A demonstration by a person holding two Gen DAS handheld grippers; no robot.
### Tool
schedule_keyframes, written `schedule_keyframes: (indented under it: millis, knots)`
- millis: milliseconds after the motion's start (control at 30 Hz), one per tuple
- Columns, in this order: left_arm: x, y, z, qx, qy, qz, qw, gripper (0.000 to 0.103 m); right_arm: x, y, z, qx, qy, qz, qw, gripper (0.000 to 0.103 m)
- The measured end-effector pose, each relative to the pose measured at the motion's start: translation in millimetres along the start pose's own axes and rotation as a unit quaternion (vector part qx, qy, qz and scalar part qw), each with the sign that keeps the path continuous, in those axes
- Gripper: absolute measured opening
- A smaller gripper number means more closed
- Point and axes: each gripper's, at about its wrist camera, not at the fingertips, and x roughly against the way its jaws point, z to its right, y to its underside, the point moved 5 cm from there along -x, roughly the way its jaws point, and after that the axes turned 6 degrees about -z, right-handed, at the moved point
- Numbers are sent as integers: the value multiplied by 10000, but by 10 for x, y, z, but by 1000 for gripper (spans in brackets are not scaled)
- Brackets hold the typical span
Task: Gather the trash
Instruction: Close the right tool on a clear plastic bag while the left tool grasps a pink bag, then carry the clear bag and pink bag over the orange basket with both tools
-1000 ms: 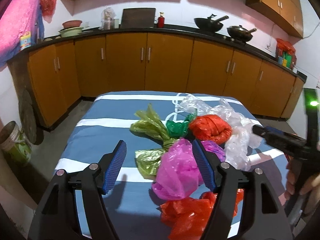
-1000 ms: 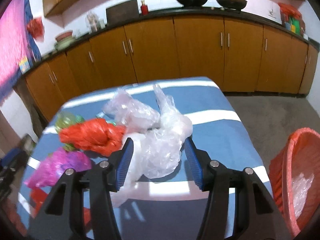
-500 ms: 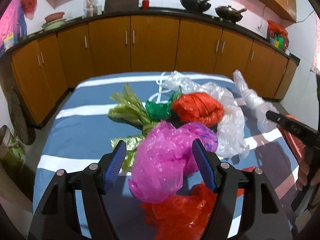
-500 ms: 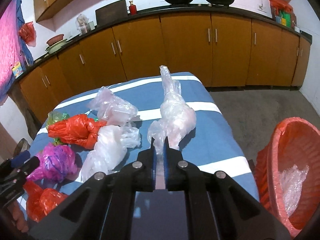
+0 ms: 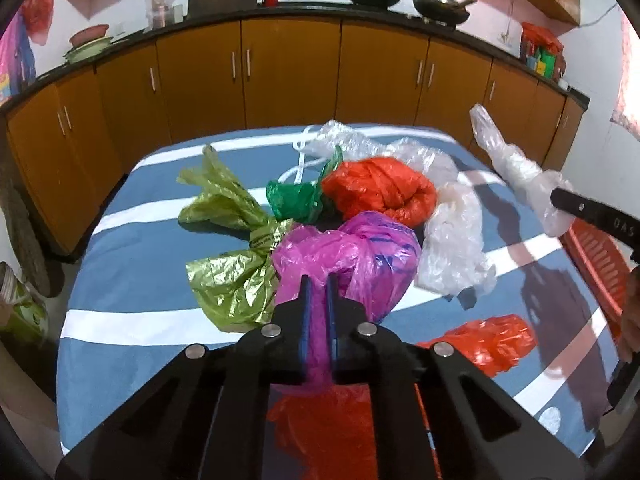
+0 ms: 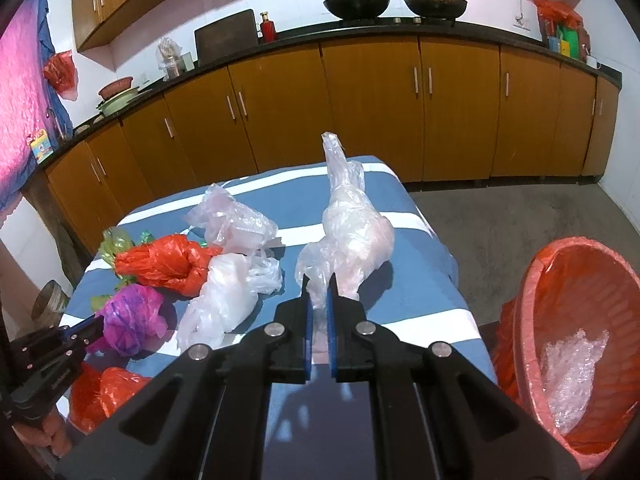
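1. Bags are bunched on the worktop [image 6: 436, 312], which sits in front of a long run of cabinets [image 6: 360, 108].
2. The knotted bag [image 6: 164, 266] is mid-pile, with a crumpled film bag [image 6: 230, 222] right behind it and another film bag [image 6: 228, 298] touching its right side.
3. The left gripper [image 5: 317, 300] is pinched on a bag [image 5: 360, 256] at the near-left edge of the pile.
4. The right gripper [image 6: 319, 304] clamps a long film bag [image 6: 352, 236] to the right of the pile.
5. A basket [image 6: 528, 300] sits off the worktop's right side, with some film [image 6: 572, 376] in it.

We saw thin, glossy, crinkled plastic in the magenta bag [image 5: 360, 256] and clear bag [image 6: 352, 236]. The striped tablecloth [image 5: 132, 248] looked matt cloth; the orange basket [image 6: 576, 280] looked ribbed plastic.
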Motion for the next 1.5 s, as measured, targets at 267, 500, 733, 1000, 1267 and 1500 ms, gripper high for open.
schedule_keyframes:
  millis: [267,500,733,1000,1267,1500]
  knots:
    - [294,-212,63,-17,66,461,9989,7,200,-33,24,-17,-69,185,9998,7]
    - [434,-291,205,-82,117,674,9976,7,344,3,37,33,-144,255,9996,7]
    - [481,-372,274,-29,128,784,9968,7,435,40,58,59,-165,284,9994,7]
    - [478,-498,392,106,160,861,9961,7,562,71,124,74,-115,362,9992,7]
    - [504,-566,667,47,289,922,9953,7,750,97,206,115,-45,510,9986,7]
    - [521,-600,925,17,432,959,9945,7,922,145,303,183,50,615,9979,7]
